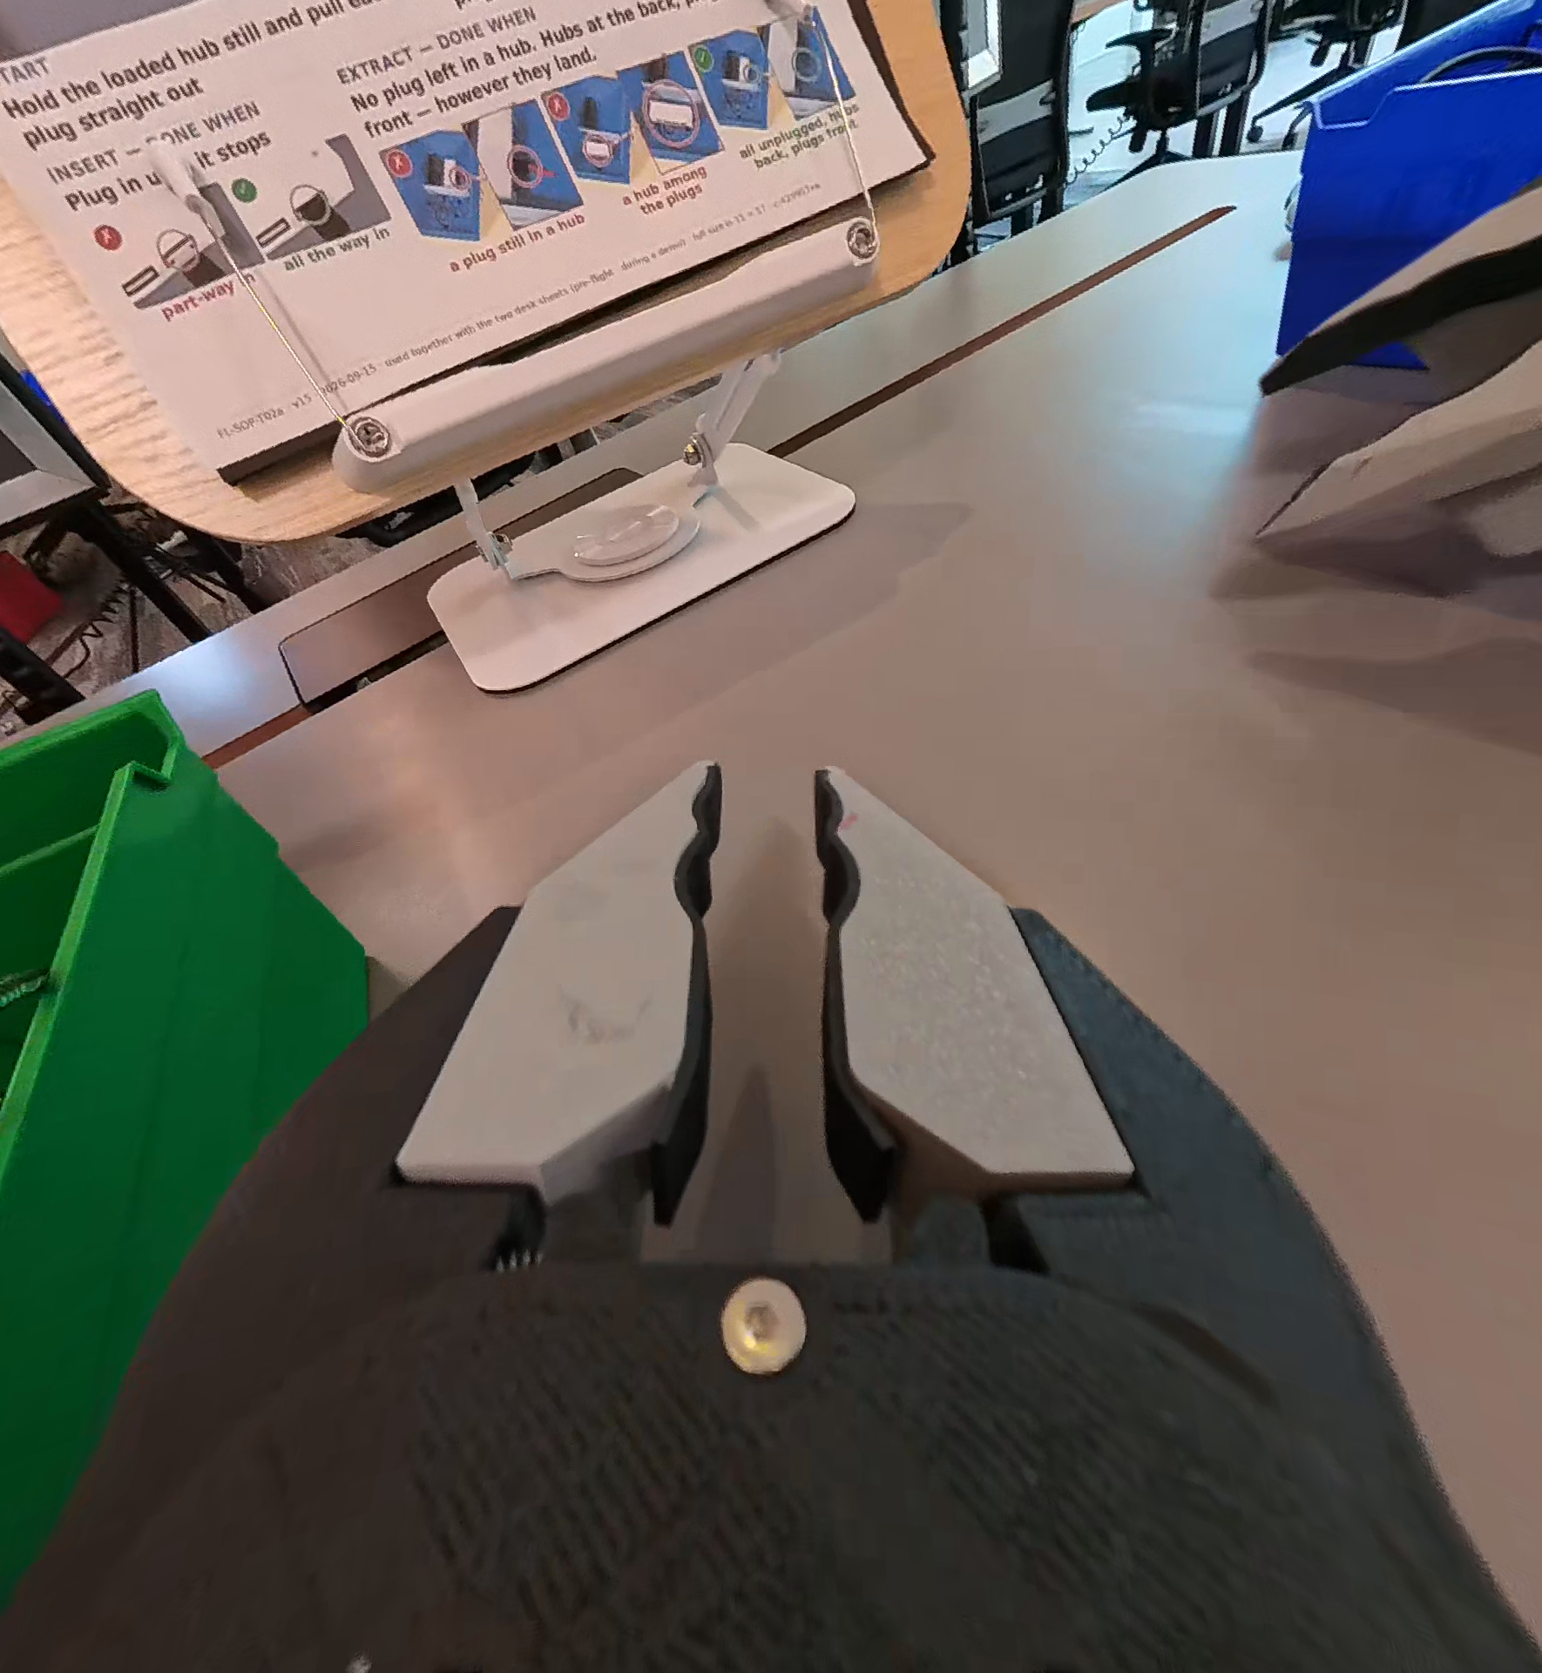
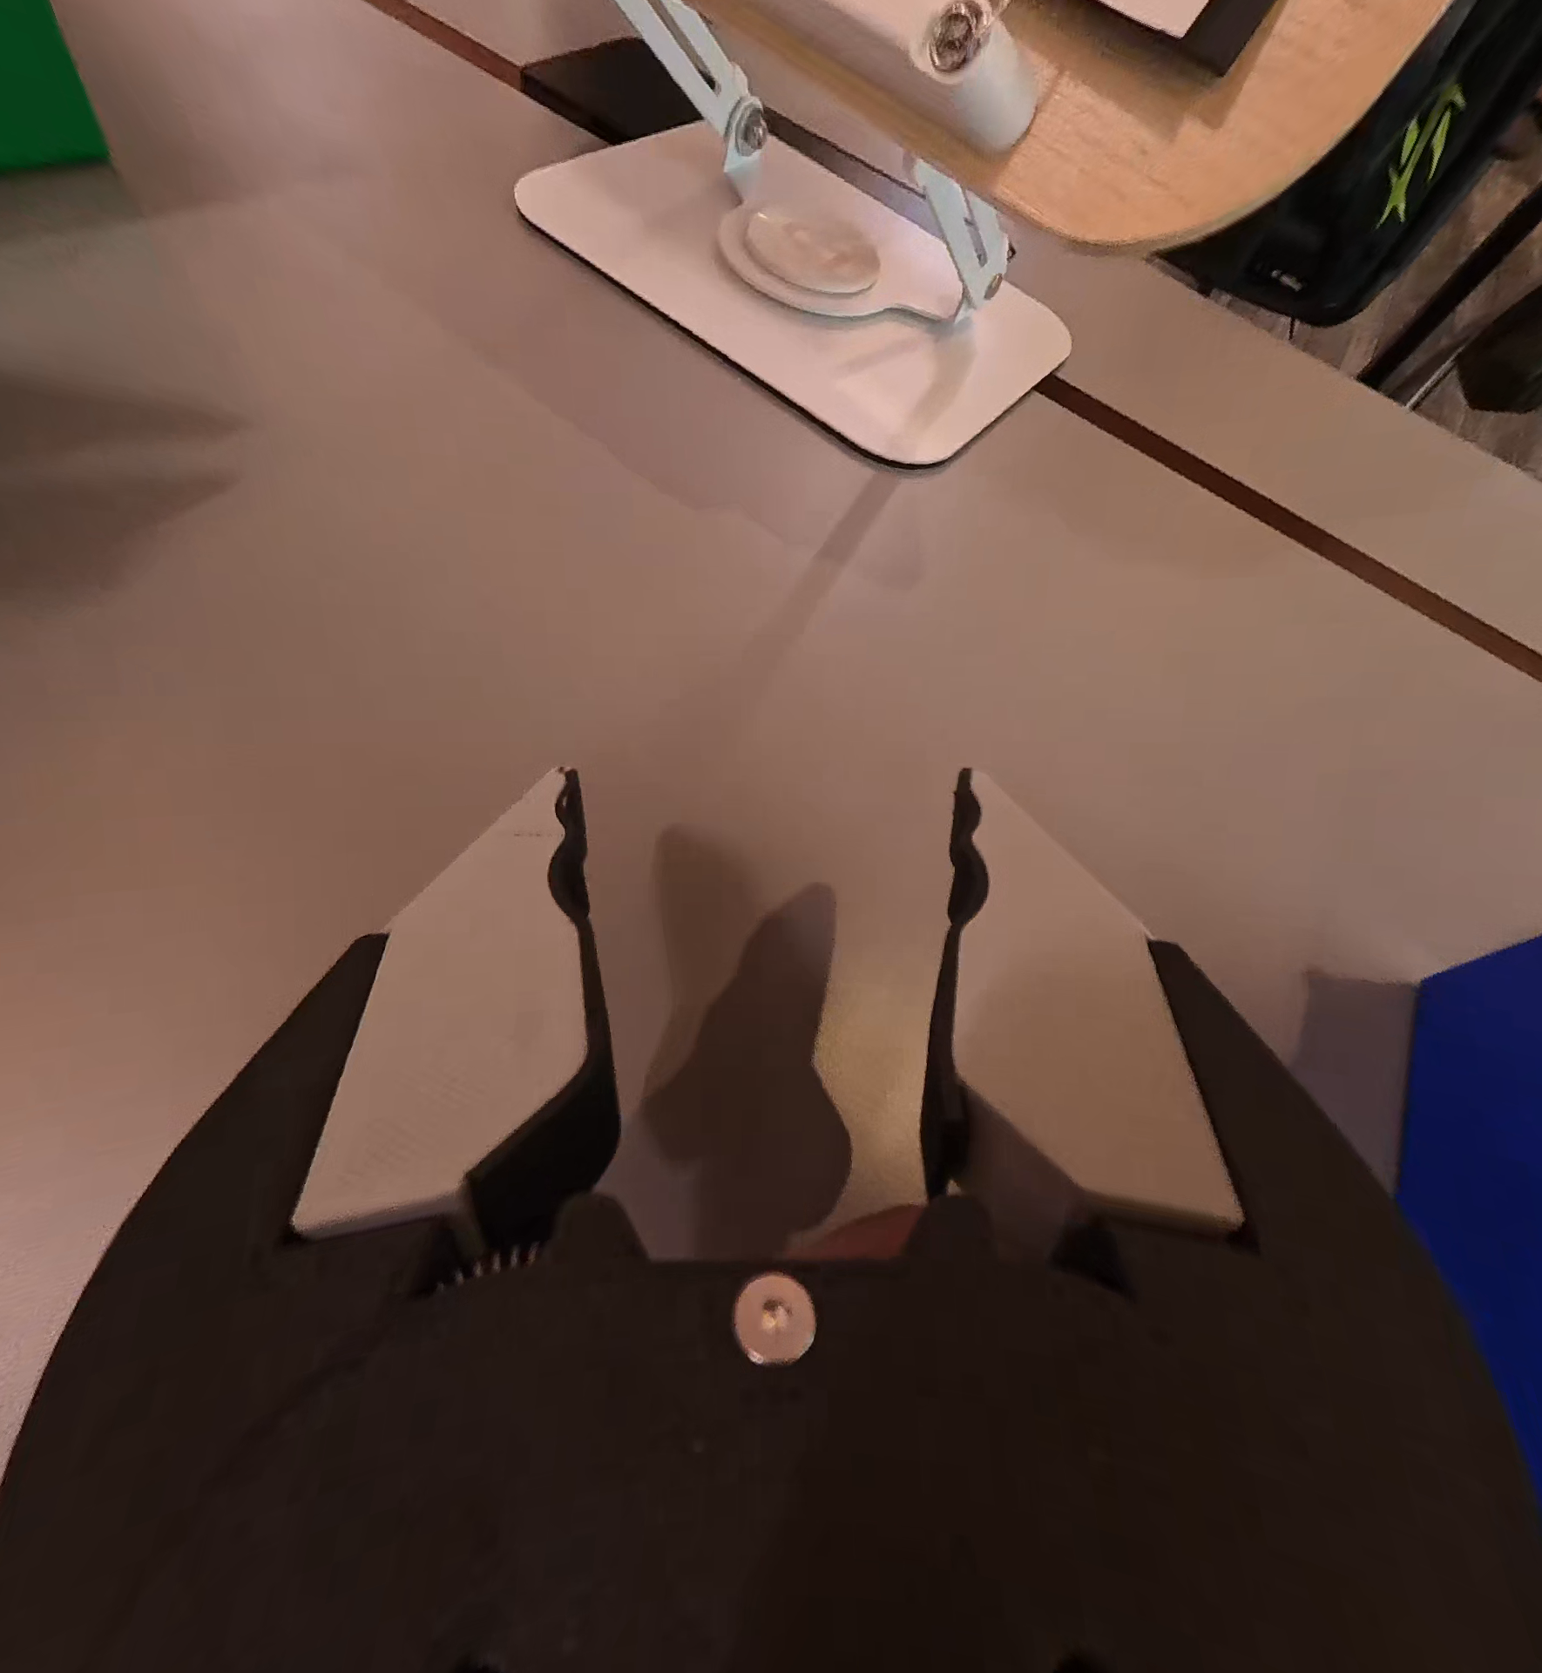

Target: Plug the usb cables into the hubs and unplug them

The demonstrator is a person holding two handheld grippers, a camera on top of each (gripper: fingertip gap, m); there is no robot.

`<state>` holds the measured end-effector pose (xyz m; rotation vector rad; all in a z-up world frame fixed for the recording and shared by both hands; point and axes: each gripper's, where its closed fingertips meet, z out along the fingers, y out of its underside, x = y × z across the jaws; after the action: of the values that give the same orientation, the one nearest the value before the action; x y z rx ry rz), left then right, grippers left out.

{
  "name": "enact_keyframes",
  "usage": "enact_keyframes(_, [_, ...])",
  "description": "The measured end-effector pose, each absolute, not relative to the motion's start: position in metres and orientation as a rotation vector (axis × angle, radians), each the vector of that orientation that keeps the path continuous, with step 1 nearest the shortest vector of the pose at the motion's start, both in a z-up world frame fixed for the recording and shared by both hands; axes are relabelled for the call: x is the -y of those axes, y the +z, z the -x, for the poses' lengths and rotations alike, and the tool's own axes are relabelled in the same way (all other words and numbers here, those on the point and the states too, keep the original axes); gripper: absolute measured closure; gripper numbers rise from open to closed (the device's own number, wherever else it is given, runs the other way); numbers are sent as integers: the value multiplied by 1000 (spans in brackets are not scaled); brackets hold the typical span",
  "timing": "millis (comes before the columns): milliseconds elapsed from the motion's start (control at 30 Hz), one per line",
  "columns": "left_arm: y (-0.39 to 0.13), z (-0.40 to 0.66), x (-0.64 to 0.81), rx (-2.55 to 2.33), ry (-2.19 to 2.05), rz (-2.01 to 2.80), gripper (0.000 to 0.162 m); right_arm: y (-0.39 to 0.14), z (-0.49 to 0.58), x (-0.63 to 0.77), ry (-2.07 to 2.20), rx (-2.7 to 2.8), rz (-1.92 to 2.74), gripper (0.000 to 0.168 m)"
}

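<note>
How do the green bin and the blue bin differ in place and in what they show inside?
The green bin stands at the table's left, the blue bin at its right. The green bin shows braided cable inside; the blue bin's contents are hidden. Both are plastic.

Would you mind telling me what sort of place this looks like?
Probably an office workstation: a grey desk, office chairs behind it, and an instruction sheet propped on a stand.

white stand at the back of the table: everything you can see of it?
The white stand looks like painted metal: a flat rounded-rectangle base with a round disc at its middle, and two hinged arms with bolts rising to a white ledge. It carries a tilted wood-look board with a printed sheet clipped on. The base lies flat on the grey table, touching neither tongs.
</note>
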<state>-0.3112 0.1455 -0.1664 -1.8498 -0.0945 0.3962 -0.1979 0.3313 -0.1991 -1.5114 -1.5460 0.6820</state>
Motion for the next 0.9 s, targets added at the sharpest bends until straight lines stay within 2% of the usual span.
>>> enact_keyframes(200, [-163, 311, -146, 110, 425, 1831, 136, -187, 193, -341, 726, 1493, 1530, 82])
enact_keyframes(467, [-164, 309, -148, 102, 435, 1832, 137, -186, 192, -346, 692, 1472, 1522, 74])
enact_keyframes(900, [-165, 304, -149, 84, 414, 1842, 139, -195, 196, -349, 646, 1483, 1525, 72])
